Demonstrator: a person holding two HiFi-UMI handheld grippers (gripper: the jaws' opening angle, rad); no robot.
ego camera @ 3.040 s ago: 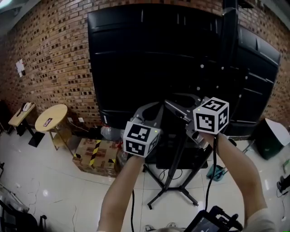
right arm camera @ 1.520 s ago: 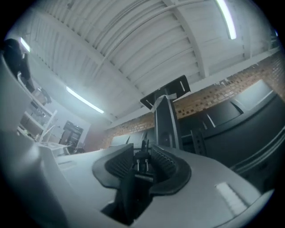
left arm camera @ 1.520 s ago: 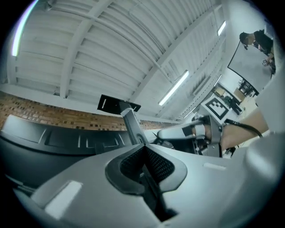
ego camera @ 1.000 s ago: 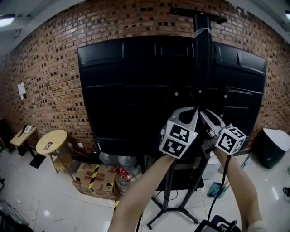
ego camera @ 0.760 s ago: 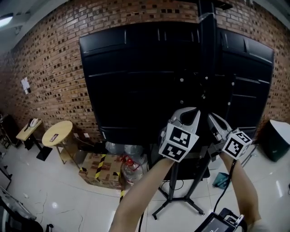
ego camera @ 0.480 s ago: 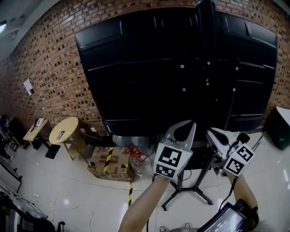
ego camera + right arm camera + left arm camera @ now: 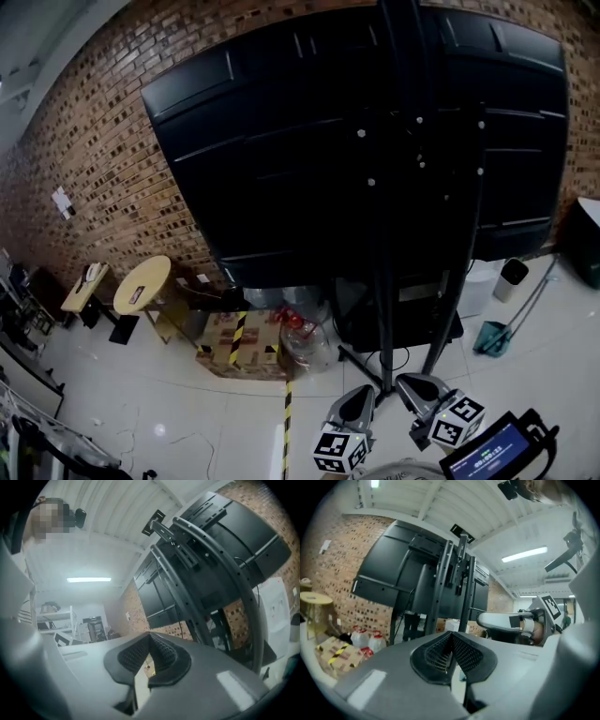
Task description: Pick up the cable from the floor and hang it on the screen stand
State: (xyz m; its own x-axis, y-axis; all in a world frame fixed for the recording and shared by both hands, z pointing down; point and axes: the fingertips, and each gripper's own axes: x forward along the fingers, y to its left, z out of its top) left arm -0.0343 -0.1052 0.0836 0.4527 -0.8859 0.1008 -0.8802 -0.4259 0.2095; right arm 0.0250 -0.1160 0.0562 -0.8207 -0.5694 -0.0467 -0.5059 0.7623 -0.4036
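The left gripper (image 7: pixel 360 397) and right gripper (image 7: pixel 418 386) have been dropped to the bottom edge, jaws pressed together and empty, the right's just closed; the cable (image 7: pixel 476 202) is left draped on the stand (image 7: pixel 395 187) at centre right, so the hanging looks done.

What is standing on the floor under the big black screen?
A taped cardboard box, clear plastic bottles and the stand's black legs. The wall behind the screen is covered, so nothing there can be told.

The right claw (image 7: pixel 149 644) is closed, empty, facing the screen stand (image 7: pixel 176 586).
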